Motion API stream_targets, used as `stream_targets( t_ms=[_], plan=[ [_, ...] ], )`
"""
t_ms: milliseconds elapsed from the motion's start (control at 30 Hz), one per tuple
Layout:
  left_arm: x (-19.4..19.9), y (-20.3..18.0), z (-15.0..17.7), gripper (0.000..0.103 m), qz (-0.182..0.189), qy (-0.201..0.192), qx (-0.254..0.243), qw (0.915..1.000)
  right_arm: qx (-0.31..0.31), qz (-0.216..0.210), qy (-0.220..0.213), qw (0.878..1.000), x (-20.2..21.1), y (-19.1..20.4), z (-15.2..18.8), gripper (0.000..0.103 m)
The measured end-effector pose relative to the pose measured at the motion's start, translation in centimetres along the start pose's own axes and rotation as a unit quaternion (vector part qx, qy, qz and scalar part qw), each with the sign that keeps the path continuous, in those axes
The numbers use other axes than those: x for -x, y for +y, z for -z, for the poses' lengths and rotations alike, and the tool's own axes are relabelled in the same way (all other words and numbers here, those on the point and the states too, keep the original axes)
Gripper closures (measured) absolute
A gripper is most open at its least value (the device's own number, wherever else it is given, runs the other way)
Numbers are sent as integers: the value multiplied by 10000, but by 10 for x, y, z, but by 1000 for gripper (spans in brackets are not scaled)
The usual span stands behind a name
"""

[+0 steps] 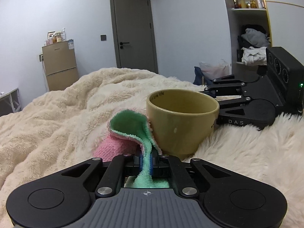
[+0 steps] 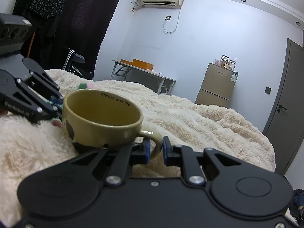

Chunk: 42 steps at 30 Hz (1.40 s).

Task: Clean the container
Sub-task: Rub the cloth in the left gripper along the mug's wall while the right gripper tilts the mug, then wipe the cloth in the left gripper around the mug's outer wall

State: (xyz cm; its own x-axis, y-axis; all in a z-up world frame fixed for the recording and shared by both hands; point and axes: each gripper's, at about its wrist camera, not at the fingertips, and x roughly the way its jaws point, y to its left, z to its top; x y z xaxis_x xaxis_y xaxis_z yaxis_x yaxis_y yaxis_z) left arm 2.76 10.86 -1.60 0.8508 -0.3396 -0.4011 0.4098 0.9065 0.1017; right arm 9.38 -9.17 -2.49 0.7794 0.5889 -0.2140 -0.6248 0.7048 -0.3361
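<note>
While the left gripper [image 1: 146, 161] looks forward in its own view, its jaws are clenched on a green and pink cloth [image 1: 131, 131], which folds up just ahead of the fingertips and touches the left side of the yellow mug [image 1: 180, 121]. The mug stands on a cream fleece blanket [image 1: 66, 104], just ahead and right of the tool.

From the right wrist, the right gripper [image 2: 155, 150] pinches the mug's handle [image 2: 154, 138], with the bowl ahead and left.
</note>
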Motion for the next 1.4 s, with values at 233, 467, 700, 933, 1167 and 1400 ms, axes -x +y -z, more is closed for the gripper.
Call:
stream_targets(
  t_ms=[233,467,700,933,1167,1400],
  plan=[
    [-1,3,0,100,15,0,17,10000,-6,-4,-2,10000,-1,-1,1,89],
    [-3,-1,3,100,-9,-17,40,10000,-8,-2,-1,10000,-2,-2,3,89],
    [15,-1,-7,100,-43,-288,10,9996,-56,1,58,10000,-2,-5,4,89],
    [45,-2,-18,100,252,-739,13,9969,-38,-8,53,10000,-2,-6,4,89],
    [35,-5,-16,100,138,-469,-216,9986,-41,-14,53,10000,0,-6,5,89],
    [16,-14,-5,100,-79,4,-696,9975,-30,-12,51,10000,3,1,6,89]
  ],
)
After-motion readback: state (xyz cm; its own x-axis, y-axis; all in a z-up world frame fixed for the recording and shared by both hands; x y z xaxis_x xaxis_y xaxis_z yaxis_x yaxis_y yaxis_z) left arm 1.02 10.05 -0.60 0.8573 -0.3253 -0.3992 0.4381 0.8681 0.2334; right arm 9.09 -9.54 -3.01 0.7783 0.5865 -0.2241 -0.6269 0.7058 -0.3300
